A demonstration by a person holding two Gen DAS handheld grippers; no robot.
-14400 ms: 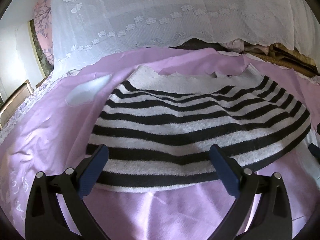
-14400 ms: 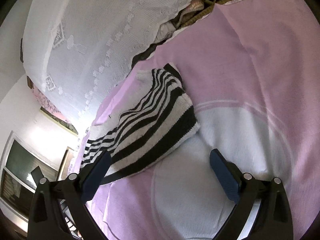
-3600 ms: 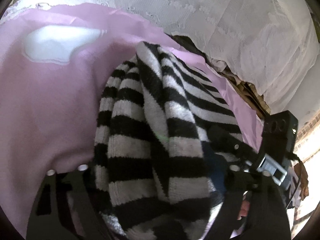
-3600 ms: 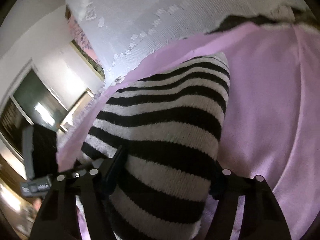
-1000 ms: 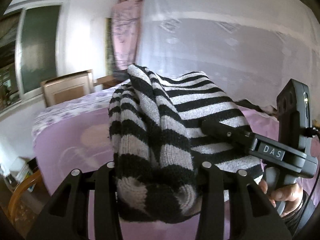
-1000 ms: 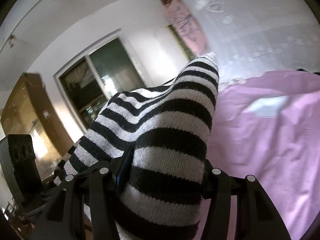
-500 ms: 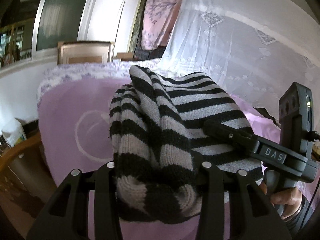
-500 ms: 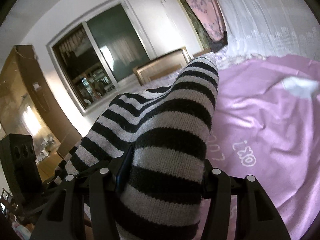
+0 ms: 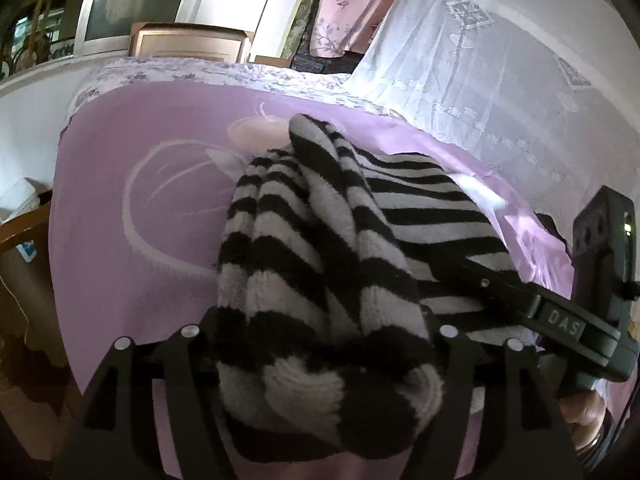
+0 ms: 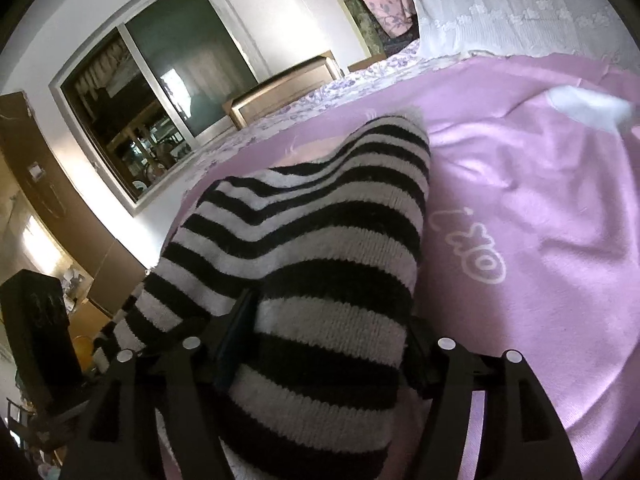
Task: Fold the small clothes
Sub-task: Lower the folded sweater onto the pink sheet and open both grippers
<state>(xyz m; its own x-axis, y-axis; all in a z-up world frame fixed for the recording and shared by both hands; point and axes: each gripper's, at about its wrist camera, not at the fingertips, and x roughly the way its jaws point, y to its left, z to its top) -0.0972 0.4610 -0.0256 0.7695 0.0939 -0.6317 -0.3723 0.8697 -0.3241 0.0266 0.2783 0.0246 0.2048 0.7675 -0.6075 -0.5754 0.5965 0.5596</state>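
A black-and-white striped knit sweater (image 9: 320, 264) is bunched and folded, held between both grippers above the pink bedspread (image 9: 132, 184). My left gripper (image 9: 320, 344) is shut on one end of it; its fingertips are hidden by the knit. My right gripper (image 10: 324, 344) is shut on the other end of the sweater (image 10: 320, 248). The right gripper's body (image 9: 560, 320) shows at the right of the left wrist view, pressed against the sweater.
The bedspread (image 10: 540, 200) has a white cat drawing and lettering. A white lace curtain (image 9: 500, 60) hangs behind the bed. A window (image 10: 160, 80) and a wooden headboard (image 9: 188, 42) stand beyond the bed's far edge. A wooden chair (image 9: 16, 240) is at the left.
Both grippers have tilted downward with the sweater, so the bed fills more of each view. The grip on the sweater is unchanged.
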